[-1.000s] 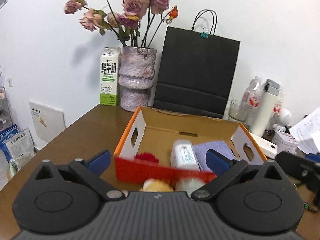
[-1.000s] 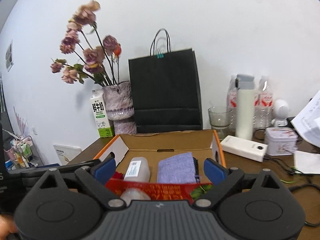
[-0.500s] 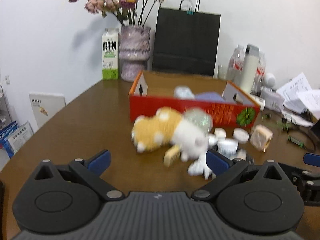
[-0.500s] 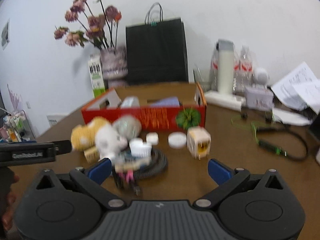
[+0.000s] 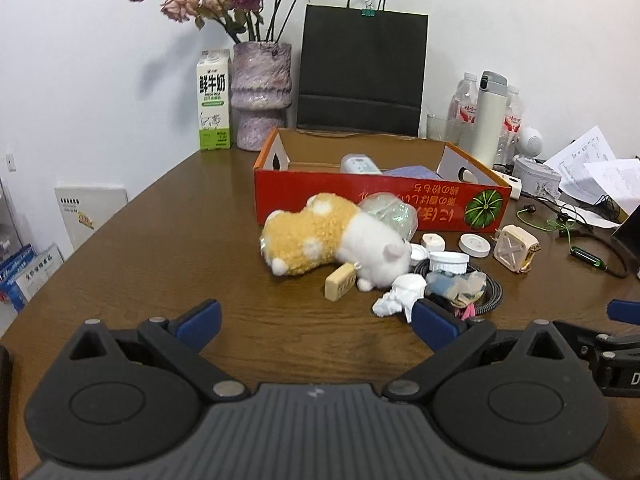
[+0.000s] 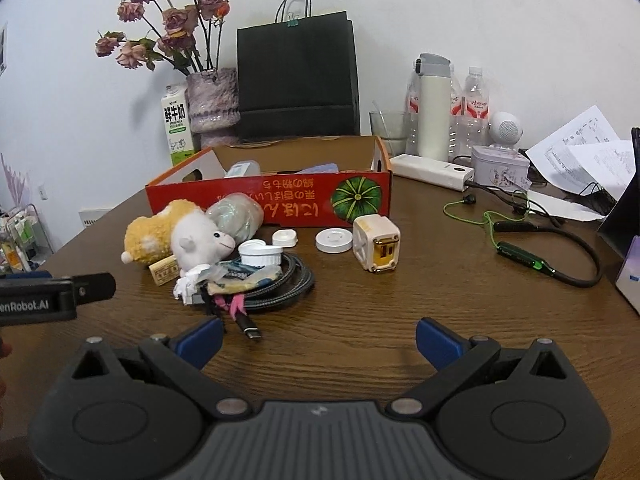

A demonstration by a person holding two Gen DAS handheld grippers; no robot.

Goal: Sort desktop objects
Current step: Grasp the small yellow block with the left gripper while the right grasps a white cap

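Observation:
A red cardboard box (image 5: pixel 360 204) (image 6: pixel 280 200) stands mid-table holding a white bottle (image 5: pixel 360 165) and a purple cloth (image 5: pixel 408 171). In front of it lies a pile: a yellow and white plush toy (image 5: pixel 320 240) (image 6: pixel 176 236), a clear plastic ball (image 5: pixel 390 214), a coiled black cable (image 6: pixel 280 280), crumpled white paper (image 5: pixel 398 294), white caps (image 6: pixel 334 240) and a cream cube charger (image 6: pixel 378 248). My left gripper (image 5: pixel 316 320) is open, nothing between its fingers, short of the pile. My right gripper (image 6: pixel 320 338) is open over bare table, nearer than the charger.
Behind the box stand a milk carton (image 5: pixel 214 100), a vase of dried roses (image 5: pixel 262 96) and a black paper bag (image 5: pixel 362 72). Bottles, a white flask (image 6: pixel 432 108), a tin, papers and a green earphone cable (image 6: pixel 520 252) crowd the right side. The table edge falls away at left.
Both grippers pulled back and down from over the box; the pile in front of it has come into view. In the last half second the views have steadied.

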